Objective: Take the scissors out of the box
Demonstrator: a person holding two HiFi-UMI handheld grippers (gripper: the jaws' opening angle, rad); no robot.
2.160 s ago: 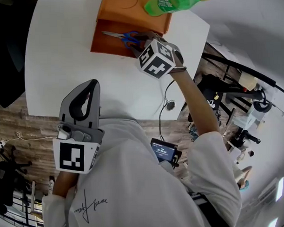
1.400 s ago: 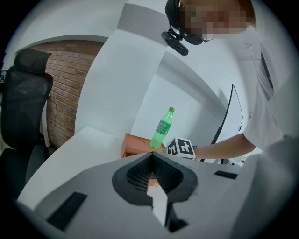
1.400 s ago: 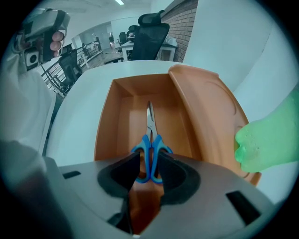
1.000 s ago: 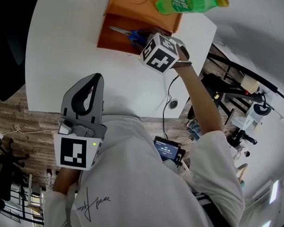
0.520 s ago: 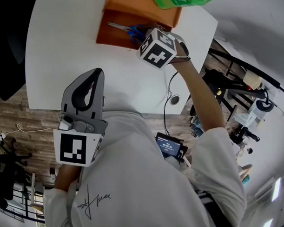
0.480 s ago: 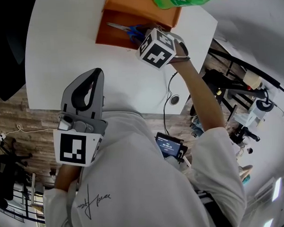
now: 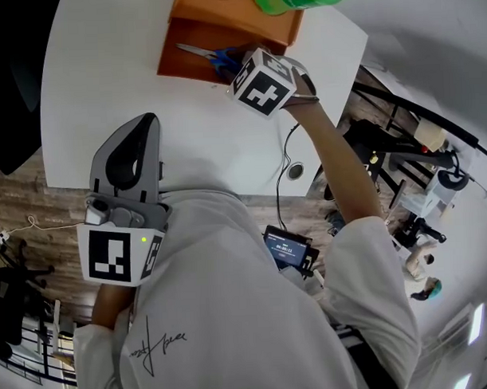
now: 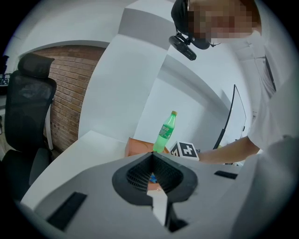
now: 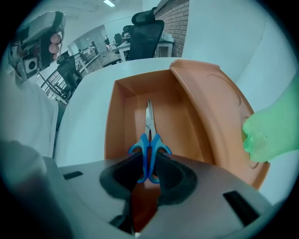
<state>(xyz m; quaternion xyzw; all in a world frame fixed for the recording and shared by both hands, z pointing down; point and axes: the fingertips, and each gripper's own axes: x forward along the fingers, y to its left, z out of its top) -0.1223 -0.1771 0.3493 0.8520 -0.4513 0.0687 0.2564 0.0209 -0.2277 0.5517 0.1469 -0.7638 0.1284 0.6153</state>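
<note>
Nearest, the left gripper (image 7: 141, 121) hangs by the person's chest, its tip over the near edge of the desk (image 7: 104, 75), fingers (image 8: 140, 175) closed together with nothing in them. Past it is a broad stretch of bare white desk, open to the left and up to the box (image 7: 191, 68), with free room for moving. On the right the desk runs to a corner close beside the reaching right arm, with floor and cables below. The right gripper (image 9: 148, 161) points steeply down into the near end of the orange box. Its fingers have just been closing and now pinch the blue handles of the scissors (image 9: 149, 119) between them. The scissors lie along the box floor, blades pointing away from the gripper, clear of both side walls. The box sits towards the far edge of the desk. Its lid (image 9: 219, 116) stands open, tilted up on the right gripper view's right side. Just behind the lid stands a green bottle (image 8: 164, 133), upright. Count: two grippers, one box, one lid, one pair of scissors, one bottle.
</note>
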